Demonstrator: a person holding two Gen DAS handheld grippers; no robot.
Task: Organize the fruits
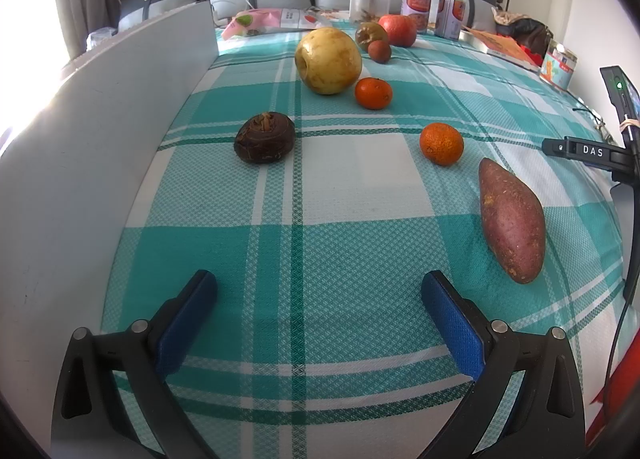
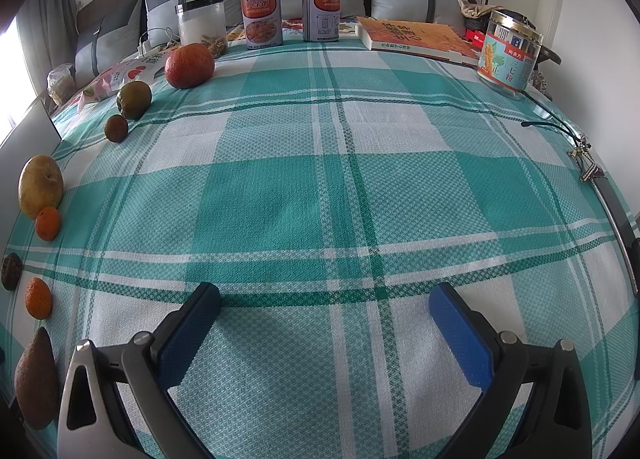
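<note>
L+R grippers [image 1: 319, 287] [image 2: 325, 301] agape, empty.

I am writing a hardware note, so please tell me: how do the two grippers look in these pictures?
The left gripper and the right gripper look alike: two black angled arms with triangular cut-outs and silver round pins, ending in fingers faced with textured blue pads. In the left wrist view, a black bar marked "DAS" and a black cable show at the right edge. No hand or sleeve is visible.
</note>
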